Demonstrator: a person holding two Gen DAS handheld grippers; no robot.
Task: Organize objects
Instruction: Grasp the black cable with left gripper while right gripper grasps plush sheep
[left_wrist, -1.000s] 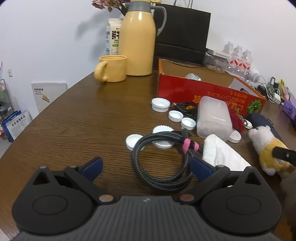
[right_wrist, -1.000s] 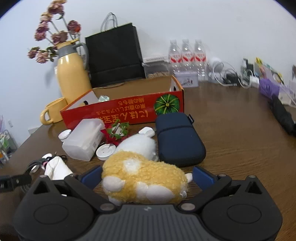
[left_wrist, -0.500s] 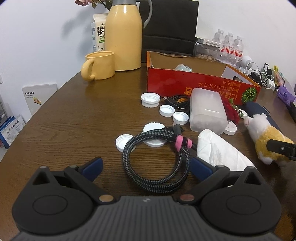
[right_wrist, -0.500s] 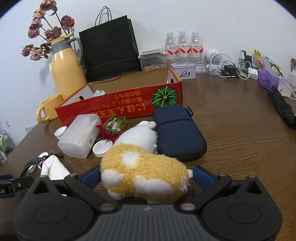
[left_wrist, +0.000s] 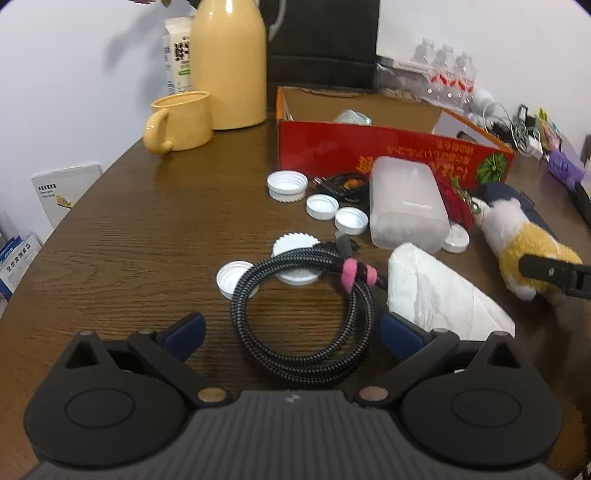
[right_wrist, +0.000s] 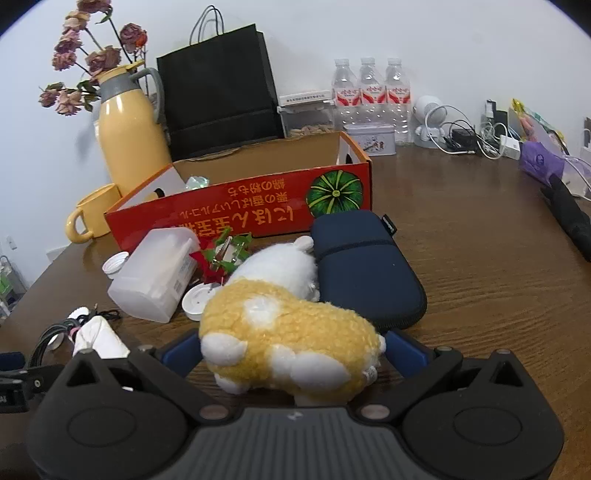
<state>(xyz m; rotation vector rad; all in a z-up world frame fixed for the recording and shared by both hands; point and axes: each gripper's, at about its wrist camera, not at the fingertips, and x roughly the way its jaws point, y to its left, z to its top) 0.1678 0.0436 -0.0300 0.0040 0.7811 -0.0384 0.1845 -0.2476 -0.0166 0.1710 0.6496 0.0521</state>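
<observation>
A coiled black braided cable (left_wrist: 303, 314) with a pink tie lies on the wooden table between the wide-open fingers of my left gripper (left_wrist: 291, 332). A yellow and white plush toy (right_wrist: 288, 339) lies between the open fingers of my right gripper (right_wrist: 291, 350), which touch or nearly touch its sides; it also shows in the left wrist view (left_wrist: 524, 247). An open red cardboard box (right_wrist: 240, 206) stands behind them, seen in the left wrist view too (left_wrist: 369, 151).
Several white lids (left_wrist: 321, 206), a translucent plastic container (left_wrist: 406, 203), a white tissue pack (left_wrist: 443, 295) and a navy case (right_wrist: 362, 266) lie around. A yellow jug (right_wrist: 129, 140), yellow mug (left_wrist: 181, 122), black bag (right_wrist: 218, 88) and water bottles (right_wrist: 369, 96) stand at the back.
Both grippers have shifted slightly forward toward the box. The left one stays open over the cable, the right one open around the plush toy.
</observation>
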